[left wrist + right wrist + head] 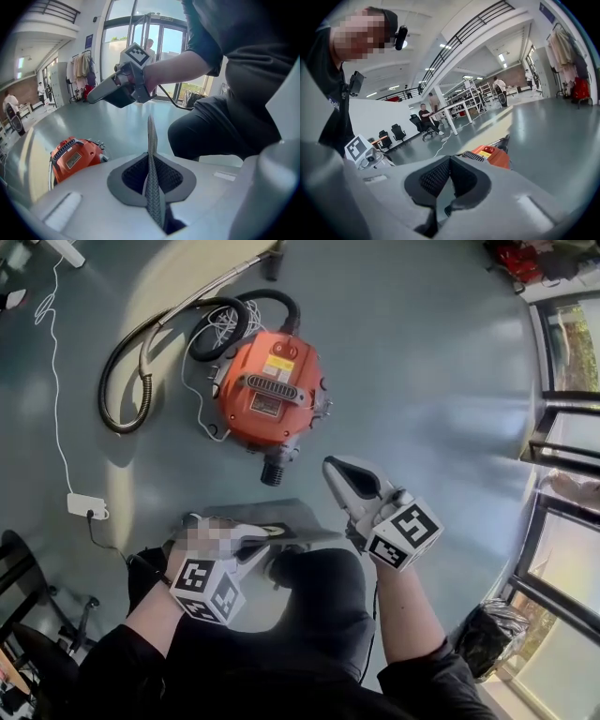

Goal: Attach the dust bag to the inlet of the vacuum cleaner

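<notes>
The orange vacuum cleaner lies on the grey floor, its dark threaded inlet pointing toward me. The dust bag, a flat grey sheet, hangs just short of the inlet. My left gripper is shut on the bag's edge. In the left gripper view the bag stands edge-on between the pads. My right gripper is shut on nothing and hovers right of the inlet, apart from the bag. The right gripper view shows the vacuum cleaner beyond the closed jaws.
The vacuum's hose loops at its left, with a white cable running to a power adapter. A chair base stands lower left and a black bag lower right by the glass doors. My knee is below the grippers.
</notes>
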`<state>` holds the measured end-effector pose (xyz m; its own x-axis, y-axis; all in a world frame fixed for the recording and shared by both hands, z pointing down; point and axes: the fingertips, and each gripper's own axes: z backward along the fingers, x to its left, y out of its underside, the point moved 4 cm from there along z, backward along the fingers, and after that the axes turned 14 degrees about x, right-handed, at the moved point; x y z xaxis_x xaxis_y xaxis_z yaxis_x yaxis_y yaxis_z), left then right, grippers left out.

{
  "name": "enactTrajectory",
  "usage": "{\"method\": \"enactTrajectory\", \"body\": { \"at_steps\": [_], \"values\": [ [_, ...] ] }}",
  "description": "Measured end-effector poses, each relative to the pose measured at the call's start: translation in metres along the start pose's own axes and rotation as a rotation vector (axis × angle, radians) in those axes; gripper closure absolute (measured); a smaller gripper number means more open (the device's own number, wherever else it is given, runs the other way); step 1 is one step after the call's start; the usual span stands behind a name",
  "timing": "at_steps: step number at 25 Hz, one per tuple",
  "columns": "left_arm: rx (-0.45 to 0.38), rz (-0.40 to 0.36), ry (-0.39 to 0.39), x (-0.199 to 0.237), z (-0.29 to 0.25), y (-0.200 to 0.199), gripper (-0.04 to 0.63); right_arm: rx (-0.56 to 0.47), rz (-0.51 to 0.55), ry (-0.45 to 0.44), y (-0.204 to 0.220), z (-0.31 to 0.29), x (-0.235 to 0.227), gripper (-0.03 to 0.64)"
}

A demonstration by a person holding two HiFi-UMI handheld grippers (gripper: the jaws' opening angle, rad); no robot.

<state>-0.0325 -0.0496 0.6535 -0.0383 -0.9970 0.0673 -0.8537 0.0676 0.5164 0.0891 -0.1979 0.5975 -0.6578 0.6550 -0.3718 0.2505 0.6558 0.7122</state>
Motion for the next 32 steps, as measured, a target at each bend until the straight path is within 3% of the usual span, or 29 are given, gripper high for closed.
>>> {"method": "enactTrajectory", "body": {
  "at_steps": [11,27,32],
  "values": [
    [-0.021,0.049,0.007,0.028,-0.075,0.034,0.555,-0.074,0.052,0.01,0.032,-0.04,-0.045,0.624],
    [-0.041,-0.085,-0.084,0.056,-0.114,0.055,0.555,-0.223,0.176,-0.01,0.042,-0.074,-0.075,0.624],
    [-0.066,-0.077,-0.087,0.072,-0.112,0.055,0.555,-0.217,0.229,-0.004,0.035,-0.081,-0.08,0.624]
  ]
}}
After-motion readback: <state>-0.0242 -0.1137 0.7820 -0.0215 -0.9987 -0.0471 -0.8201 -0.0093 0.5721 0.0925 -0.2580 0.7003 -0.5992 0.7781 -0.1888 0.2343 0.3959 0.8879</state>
